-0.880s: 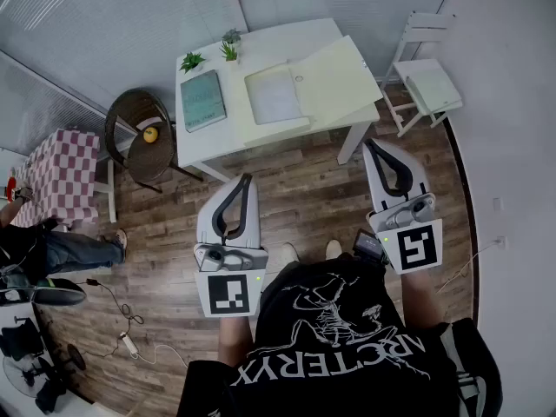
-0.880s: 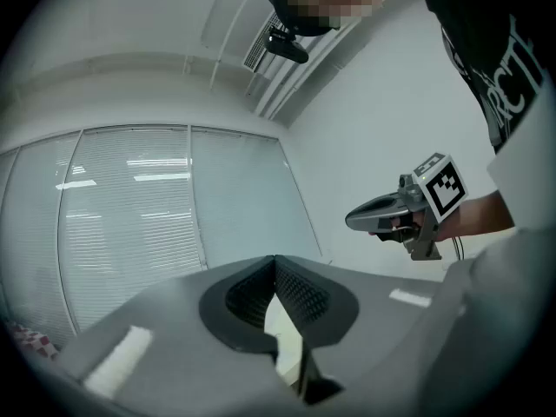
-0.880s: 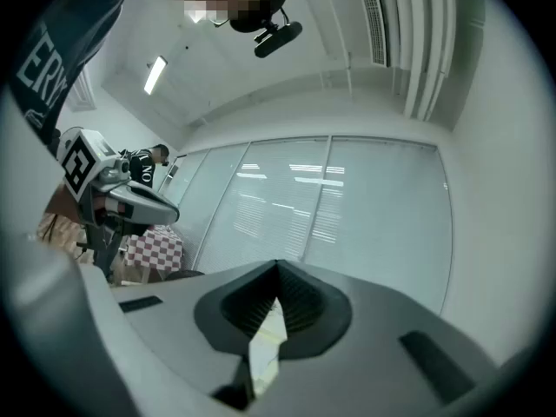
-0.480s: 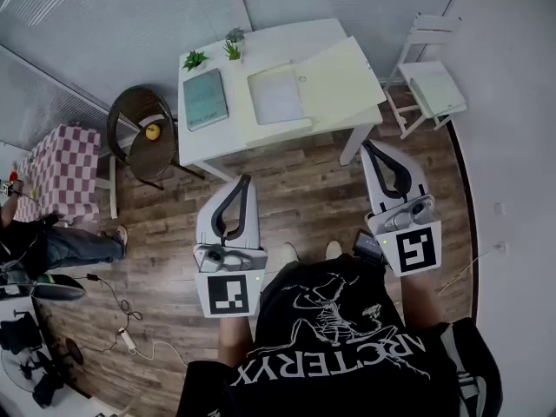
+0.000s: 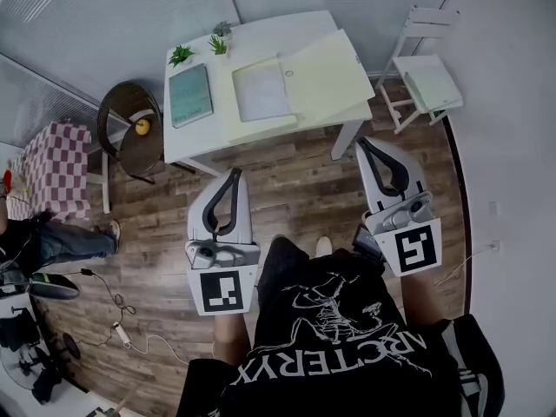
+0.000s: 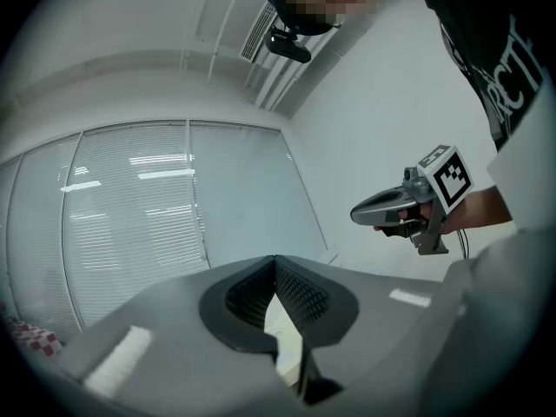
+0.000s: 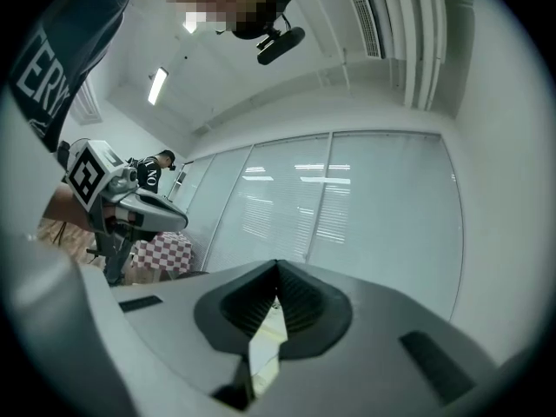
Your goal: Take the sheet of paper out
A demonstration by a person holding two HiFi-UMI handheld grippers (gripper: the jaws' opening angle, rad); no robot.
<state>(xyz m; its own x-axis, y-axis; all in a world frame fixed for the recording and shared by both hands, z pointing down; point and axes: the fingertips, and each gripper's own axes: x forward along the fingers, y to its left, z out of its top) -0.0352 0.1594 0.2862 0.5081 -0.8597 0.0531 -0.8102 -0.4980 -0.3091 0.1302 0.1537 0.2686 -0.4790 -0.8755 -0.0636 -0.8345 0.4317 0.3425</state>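
A white sheet of paper lies in an open pale yellow folder on the white table at the far side of the room. My left gripper and right gripper are held level in front of the body, well short of the table, over the wooden floor. Both are shut, with the tips touching and nothing between them. The left gripper view shows the left gripper with its pads meeting, and the right gripper view shows the same for the right gripper.
A teal book and two small plants are on the table's left part. A dark wicker chair stands left of the table, a white chair right of it. A checked cloth and a seated person are at far left.
The person has stepped forward; one shoe shows now instead of two. The table has drifted a little left in the view. Both grippers stay shut and empty.
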